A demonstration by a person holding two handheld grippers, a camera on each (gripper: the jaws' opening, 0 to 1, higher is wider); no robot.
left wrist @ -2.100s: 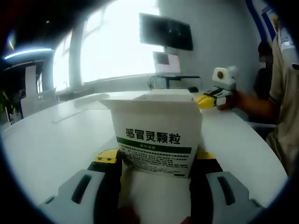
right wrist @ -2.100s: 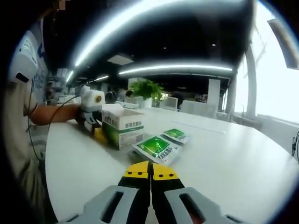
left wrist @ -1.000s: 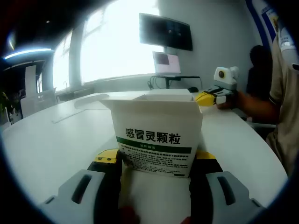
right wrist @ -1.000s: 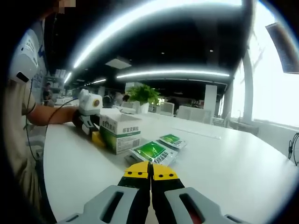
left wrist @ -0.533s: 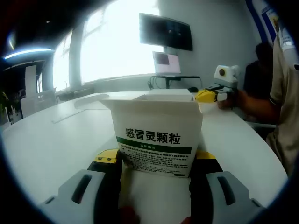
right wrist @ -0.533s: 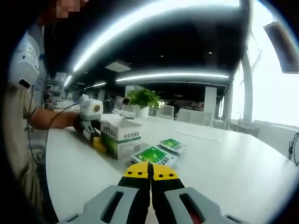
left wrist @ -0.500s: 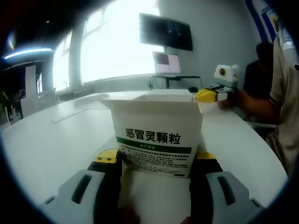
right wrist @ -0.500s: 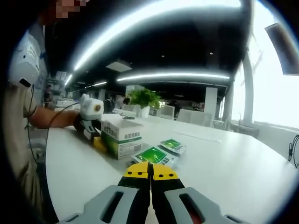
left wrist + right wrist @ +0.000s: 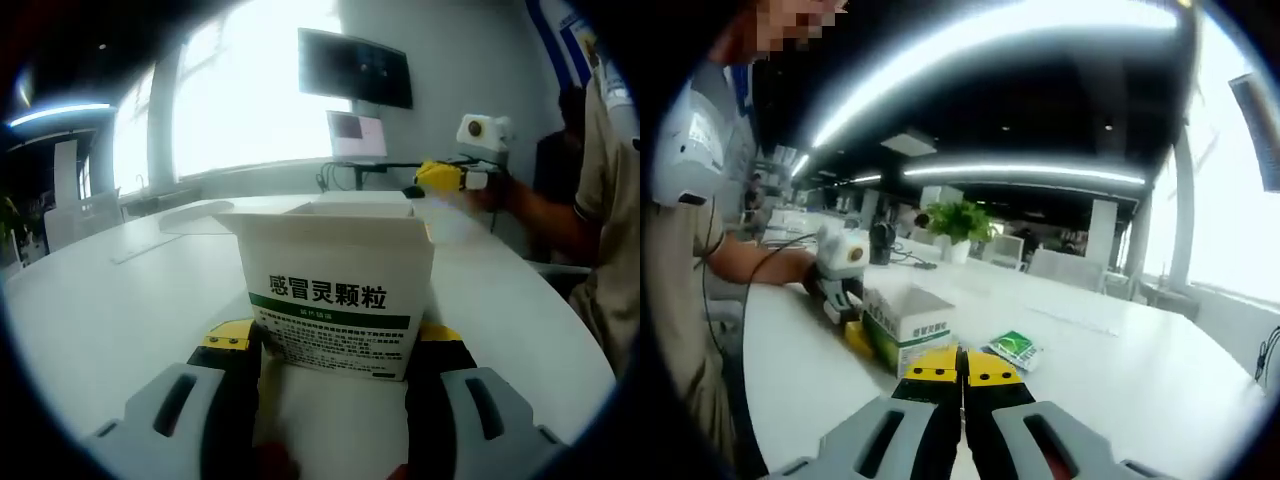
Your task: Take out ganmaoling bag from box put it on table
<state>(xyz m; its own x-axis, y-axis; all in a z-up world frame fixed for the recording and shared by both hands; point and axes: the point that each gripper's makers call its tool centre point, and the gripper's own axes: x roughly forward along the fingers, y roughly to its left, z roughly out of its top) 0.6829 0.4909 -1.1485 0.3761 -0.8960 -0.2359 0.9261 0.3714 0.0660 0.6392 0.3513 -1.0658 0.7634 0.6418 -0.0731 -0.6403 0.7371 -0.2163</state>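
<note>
A white ganmaoling box [image 9: 335,290] with a green stripe stands on the table, top flaps open. My left gripper [image 9: 335,345] is shut on its lower sides. In the right gripper view the same box [image 9: 912,338] sits to the left with the left gripper [image 9: 855,320] behind it. A green ganmaoling bag [image 9: 1015,348] lies flat on the table just right of the box. My right gripper [image 9: 962,368] is shut with nothing in it and hangs in the air above the table. In the left gripper view the right gripper [image 9: 442,177] hovers beyond the box's right corner.
The white table [image 9: 100,290] stretches wide around the box. A person's arm [image 9: 545,215] and body are at the right. A wall screen [image 9: 355,68] and a small monitor [image 9: 357,133] stand behind. A potted plant [image 9: 958,220] is far back.
My right gripper has risen and moved nearer the box, still shut. A second green bag seen earlier is now hidden behind its jaws. The left gripper and box have not moved.
</note>
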